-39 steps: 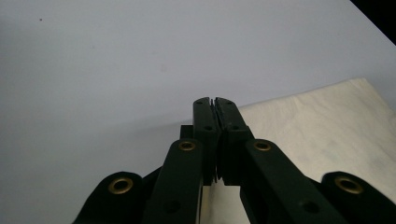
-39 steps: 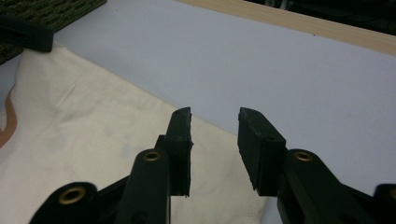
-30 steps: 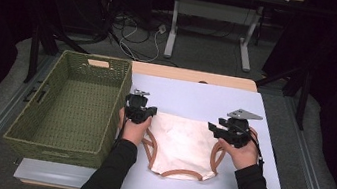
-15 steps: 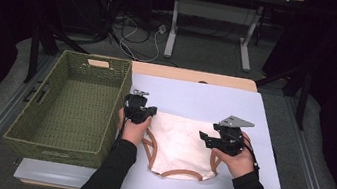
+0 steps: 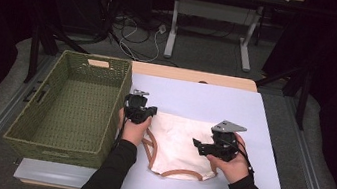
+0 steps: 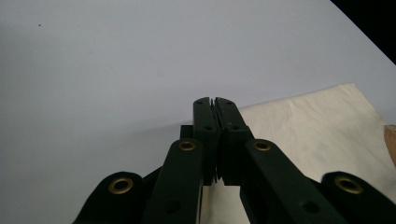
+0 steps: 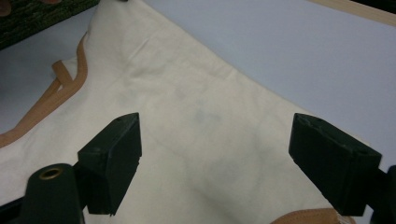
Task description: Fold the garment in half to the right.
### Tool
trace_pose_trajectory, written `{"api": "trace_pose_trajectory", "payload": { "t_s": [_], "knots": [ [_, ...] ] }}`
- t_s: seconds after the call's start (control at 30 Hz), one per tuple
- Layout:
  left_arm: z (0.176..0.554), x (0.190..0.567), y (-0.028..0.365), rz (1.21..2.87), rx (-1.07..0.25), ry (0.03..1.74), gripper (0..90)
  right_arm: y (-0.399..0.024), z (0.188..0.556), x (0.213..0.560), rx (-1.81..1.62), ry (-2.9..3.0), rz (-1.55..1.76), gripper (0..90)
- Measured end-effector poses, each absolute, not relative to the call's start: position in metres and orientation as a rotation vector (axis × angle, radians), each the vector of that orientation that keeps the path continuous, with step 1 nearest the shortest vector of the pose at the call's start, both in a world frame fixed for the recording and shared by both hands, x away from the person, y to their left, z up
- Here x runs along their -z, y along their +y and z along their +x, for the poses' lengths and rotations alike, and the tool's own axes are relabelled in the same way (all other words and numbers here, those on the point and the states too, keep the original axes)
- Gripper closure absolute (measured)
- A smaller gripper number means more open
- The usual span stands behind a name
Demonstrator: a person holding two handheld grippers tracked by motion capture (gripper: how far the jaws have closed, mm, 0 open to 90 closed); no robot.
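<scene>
A cream cloth bag [image 5: 177, 141] with brown straps [image 5: 181, 173] lies flat on the pale table mat [image 5: 216, 101]. My left gripper [image 5: 140, 110] sits at the bag's far left corner; in the left gripper view its jaws are shut [image 6: 215, 101] with the edge of the cloth [image 6: 317, 121] pinched at their tips. My right gripper [image 5: 200, 147] hovers over the bag's right side, pointing left. Its jaws have just been opening and now stand wide [image 7: 215, 126], with the cloth [image 7: 196, 121] lying beneath them and neither pad pressing on it. A strap [image 7: 70, 79] curls along the left.
A green woven basket [image 5: 123, 93] stands left of the bag, close beside my left hand, and its wall shows in the right gripper view [image 7: 28, 18]. The mat's right half and far strip are bare. Beyond the table's wooden far edge [image 5: 194, 76] are cables and table legs.
My right gripper has moved left and nearer to the person, over the bag, and its jaws have spread apart. The left gripper has stayed put.
</scene>
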State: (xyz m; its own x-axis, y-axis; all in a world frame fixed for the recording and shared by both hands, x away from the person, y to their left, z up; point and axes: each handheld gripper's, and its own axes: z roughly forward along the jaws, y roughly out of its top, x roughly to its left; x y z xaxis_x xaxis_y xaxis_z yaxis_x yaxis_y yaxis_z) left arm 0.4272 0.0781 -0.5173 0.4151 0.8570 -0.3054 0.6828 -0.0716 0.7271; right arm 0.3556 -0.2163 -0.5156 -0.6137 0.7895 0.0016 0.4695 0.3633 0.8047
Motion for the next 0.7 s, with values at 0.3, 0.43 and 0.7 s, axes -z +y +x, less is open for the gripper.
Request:
{"api": "trace_pose_trajectory", "payload": {
  "t_s": [0.3,0.43,0.7],
  "knots": [
    [0.426,0.517,0.078,1.808,-0.253,1.334,88.0,-0.207,0.350,0.518,-1.153,2.255,1.061,22.3],
    [0.426,0.518,0.078,1.808,-0.257,1.329,88.0,-0.203,0.347,0.518,-1.165,2.272,1.048,29.5],
    [0.426,0.518,0.078,1.804,-0.254,1.330,88.0,-0.196,0.341,0.516,-1.190,2.299,1.015,40.3]
  ]
}}
